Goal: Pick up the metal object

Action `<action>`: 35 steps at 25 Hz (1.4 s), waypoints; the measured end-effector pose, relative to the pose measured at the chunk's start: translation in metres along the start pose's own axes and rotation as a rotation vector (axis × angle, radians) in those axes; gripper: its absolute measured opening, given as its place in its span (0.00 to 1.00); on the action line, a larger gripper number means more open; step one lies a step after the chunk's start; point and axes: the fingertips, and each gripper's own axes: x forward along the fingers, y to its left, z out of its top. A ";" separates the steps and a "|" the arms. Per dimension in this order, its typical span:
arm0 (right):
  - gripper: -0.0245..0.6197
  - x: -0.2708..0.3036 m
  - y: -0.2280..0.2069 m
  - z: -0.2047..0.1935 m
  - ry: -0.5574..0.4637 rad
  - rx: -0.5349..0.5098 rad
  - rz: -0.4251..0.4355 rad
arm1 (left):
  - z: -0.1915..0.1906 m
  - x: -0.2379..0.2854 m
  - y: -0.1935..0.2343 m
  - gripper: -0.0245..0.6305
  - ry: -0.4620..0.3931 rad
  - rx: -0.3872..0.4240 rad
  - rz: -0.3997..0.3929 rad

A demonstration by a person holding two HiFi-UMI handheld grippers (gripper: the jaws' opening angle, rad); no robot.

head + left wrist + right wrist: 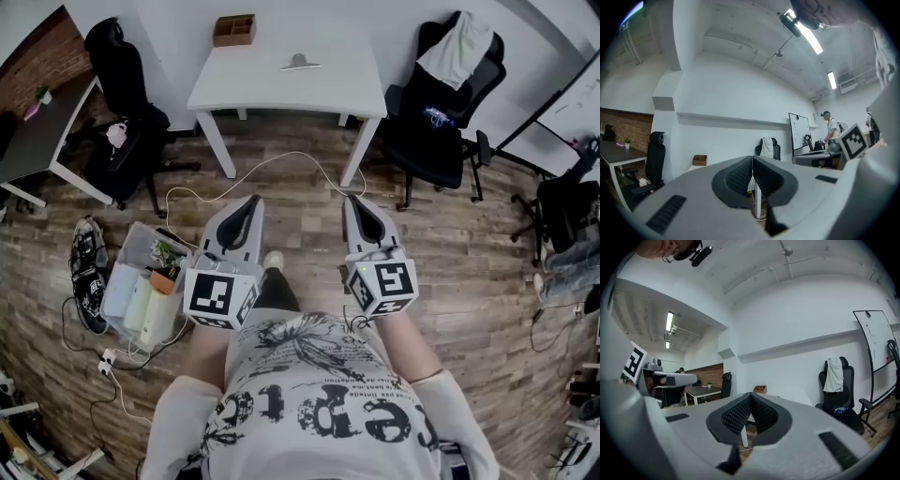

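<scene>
A grey metal object [299, 63] lies on the white table [253, 89] ahead, near its middle. My left gripper [251, 203] and right gripper [356, 202] are held side by side over the wooden floor, well short of the table. Both are shut with nothing between the jaws: in the left gripper view the left gripper's [753, 161] pads meet, and in the right gripper view the right gripper's [751, 398] pads meet too. Both point toward the table [697, 167] [787, 393].
A brown wooden box [233, 29] sits at the table's far left. Black office chairs [127, 94] [448, 103] flank the table. A plastic bin [145, 286] of bottles, shoes [89, 272] and cables lie on the floor at left. A dark desk [37, 131] stands far left.
</scene>
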 end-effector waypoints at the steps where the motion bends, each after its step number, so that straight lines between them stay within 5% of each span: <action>1: 0.02 0.007 -0.001 -0.001 0.002 0.000 0.000 | -0.001 0.004 0.007 0.05 -0.004 -0.001 0.009; 8: 0.02 0.094 -0.015 -0.019 0.041 0.001 -0.012 | -0.029 0.067 0.075 0.05 0.022 -0.039 0.023; 22: 0.02 0.345 -0.061 0.000 0.075 -0.004 -0.095 | -0.031 0.255 0.250 0.05 0.032 -0.038 -0.086; 35: 0.02 0.472 -0.105 -0.023 0.146 0.017 -0.100 | -0.074 0.354 0.326 0.05 0.104 -0.085 -0.074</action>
